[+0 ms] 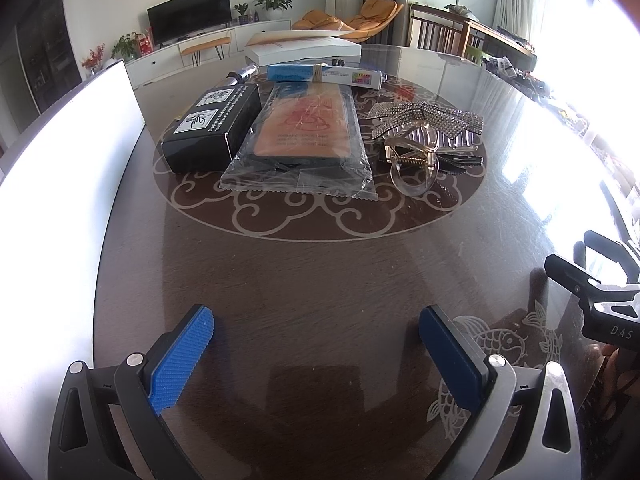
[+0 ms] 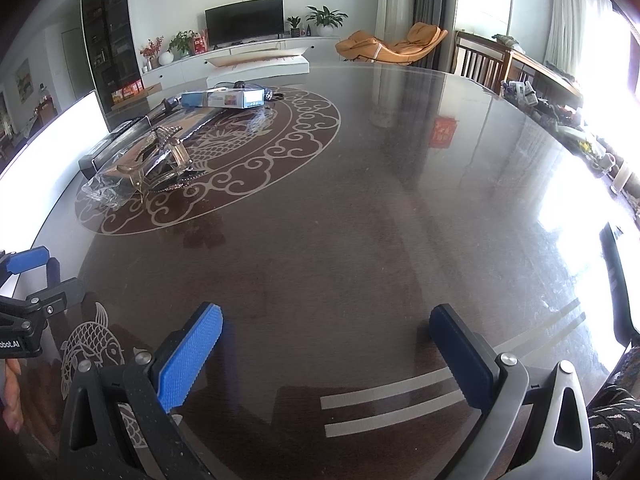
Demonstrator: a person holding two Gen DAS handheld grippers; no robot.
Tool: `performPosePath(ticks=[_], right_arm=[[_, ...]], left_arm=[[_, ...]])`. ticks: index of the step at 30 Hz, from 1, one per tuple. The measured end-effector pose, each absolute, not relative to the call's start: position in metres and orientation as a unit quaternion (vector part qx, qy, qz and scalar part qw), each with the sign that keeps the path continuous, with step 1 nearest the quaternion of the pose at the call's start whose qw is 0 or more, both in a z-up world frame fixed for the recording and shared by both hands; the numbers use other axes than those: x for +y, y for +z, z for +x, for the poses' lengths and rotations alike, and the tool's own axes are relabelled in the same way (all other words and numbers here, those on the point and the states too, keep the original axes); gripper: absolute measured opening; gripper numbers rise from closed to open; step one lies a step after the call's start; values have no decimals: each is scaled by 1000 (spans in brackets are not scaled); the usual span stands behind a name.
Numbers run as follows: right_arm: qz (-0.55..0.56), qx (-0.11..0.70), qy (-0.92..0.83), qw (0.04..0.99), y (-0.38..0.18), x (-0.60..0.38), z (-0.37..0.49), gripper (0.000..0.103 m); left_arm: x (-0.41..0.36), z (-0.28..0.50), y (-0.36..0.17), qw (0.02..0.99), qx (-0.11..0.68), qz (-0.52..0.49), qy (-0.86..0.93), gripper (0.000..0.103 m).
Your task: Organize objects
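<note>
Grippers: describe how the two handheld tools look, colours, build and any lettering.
The left gripper and right gripper match: bright blue ribbed pads on each finger, black and silver-grey cut-out frames, round silver pivot bolts. White lettering shows on their black bodies, "DAS" on the right one, "obot.AI" on the left. A dark patterned sleeve borders the right gripper.

Sunlit lounge, television (image 2: 244, 20), orange recliner (image 2: 394, 45)

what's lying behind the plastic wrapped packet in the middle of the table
Behind the plastic-wrapped packet lies a long blue and white box set crosswise, with a metal tool poking out at its left end. Farther back sits a flat white box. The packet hides nothing of them.
</note>
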State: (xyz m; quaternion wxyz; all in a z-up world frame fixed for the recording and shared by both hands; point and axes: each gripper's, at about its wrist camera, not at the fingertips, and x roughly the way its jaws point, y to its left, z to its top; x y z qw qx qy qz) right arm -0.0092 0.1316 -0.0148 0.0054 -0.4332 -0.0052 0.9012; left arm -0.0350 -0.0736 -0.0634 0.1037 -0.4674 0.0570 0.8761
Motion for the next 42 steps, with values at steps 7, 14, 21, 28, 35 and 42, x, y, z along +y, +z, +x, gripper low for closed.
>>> performPosePath(ticks=[7,14,21,28,35,42], right_arm=[[-464,64,883,-20,-5,141,-22,103],[-441,49,885,-140,41,81,-93,103],[-481,-62,851,-201,14,20,-146,94],[-477,-6,858,-190,7,51,-130,57],[-444,-12,890,-104,5,122,-79,58],[-439,14,897,-50,4,160,-65,71]], left_arm=[[-74,-35,-62,102,56,-466,877,103],[-73,-34,-61,102,56,-466,877,103],[-73,-34,-61,103,56,-466,877,103],[-73,-34,-61,103,56,-466,877,103],[-73,-34,-62,103,56,-466,877,103],[-73,-34,-62,103,57,-466,877,103]])
